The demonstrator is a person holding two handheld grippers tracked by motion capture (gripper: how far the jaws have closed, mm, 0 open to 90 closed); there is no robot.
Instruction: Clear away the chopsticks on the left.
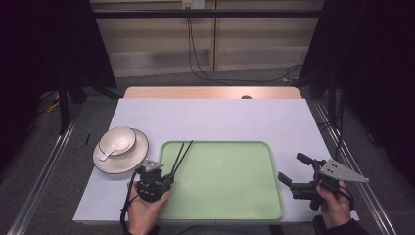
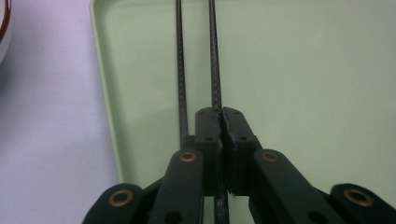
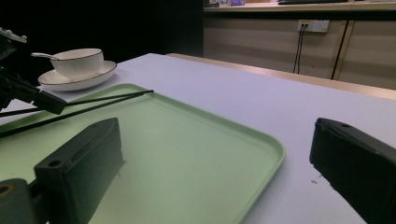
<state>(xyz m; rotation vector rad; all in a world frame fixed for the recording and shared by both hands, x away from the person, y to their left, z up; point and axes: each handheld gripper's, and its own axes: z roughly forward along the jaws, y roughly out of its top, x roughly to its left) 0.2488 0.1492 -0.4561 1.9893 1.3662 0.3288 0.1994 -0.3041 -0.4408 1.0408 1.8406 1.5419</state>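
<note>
Chopsticks gripped at the tray's near-left corner

The chopsticks [image 1: 180, 155] are clenched by the left gripper [image 1: 169, 180], long axis running far-right over the green tray [image 1: 274, 196]; the right gripper [image 1: 293, 171] is released, well apart.

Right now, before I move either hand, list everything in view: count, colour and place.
chopsticks: two, black, over the tray's left edge, tips pointing away from the person; one clamped in the left gripper, the other close beside it
tray: one, pale green, centre of the table near the person
bowl: one, white with dark rim, on the plate
spoon: one, white, resting in the bowl
plate: one, white with dark rim, left of the tray
table: one, white top
left gripper: one, black, at the tray's left edge, shut on a chopstick
right gripper: one, black, right of the tray, jaws open, nothing between them
</note>
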